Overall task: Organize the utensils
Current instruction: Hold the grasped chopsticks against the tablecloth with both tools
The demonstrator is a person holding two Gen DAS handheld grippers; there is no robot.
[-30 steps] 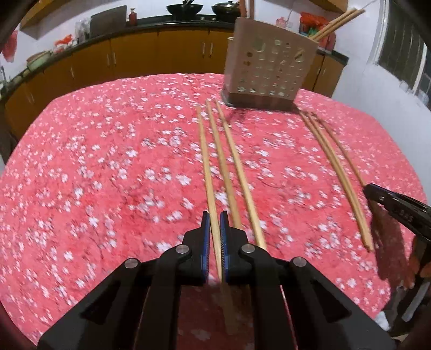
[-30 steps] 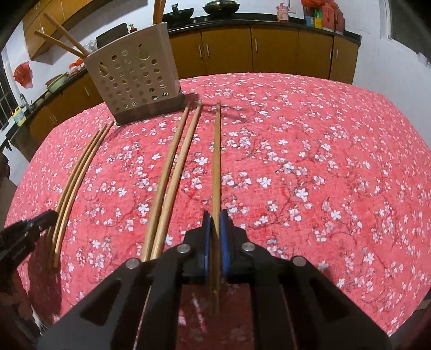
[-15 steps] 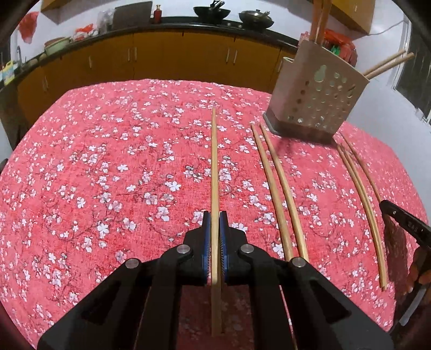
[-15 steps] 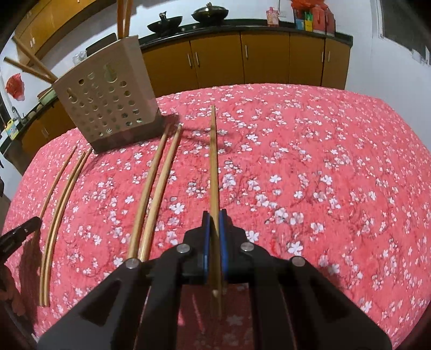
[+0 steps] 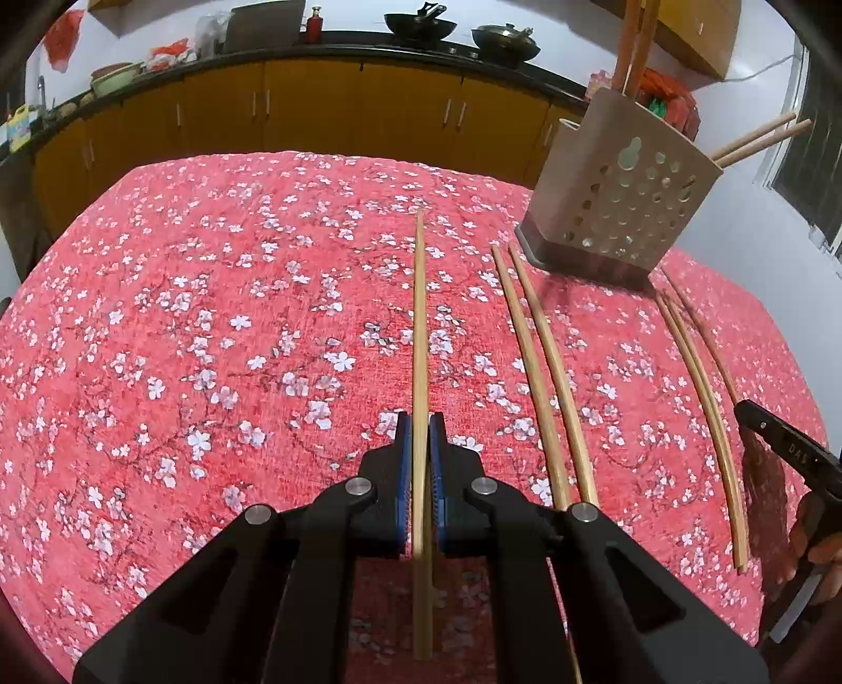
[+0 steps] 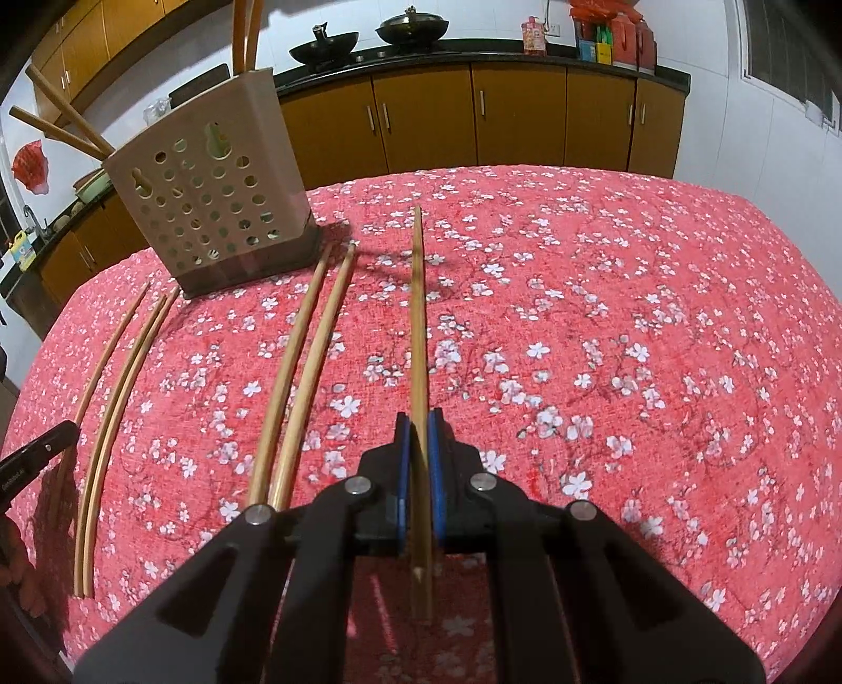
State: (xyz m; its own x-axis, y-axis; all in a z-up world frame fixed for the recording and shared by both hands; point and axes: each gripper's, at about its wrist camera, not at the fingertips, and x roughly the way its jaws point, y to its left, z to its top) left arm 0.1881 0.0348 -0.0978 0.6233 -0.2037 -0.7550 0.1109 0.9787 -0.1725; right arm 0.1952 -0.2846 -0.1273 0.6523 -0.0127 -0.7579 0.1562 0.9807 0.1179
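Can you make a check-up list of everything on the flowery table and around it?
Surface: red flowered cloth, covers the whole table.
Job's things: holed holder upright at the far side, chopsticks poking out of it; two loose pairs lying on the cloth between the tools.
Clutter: nothing seen.
Grippers: left tool shut on a left chopstick; right tool shut on a right chopstick.
Cables: a thin wire on the far wall.
Surroundings: brown cabinets, woks on the counter.
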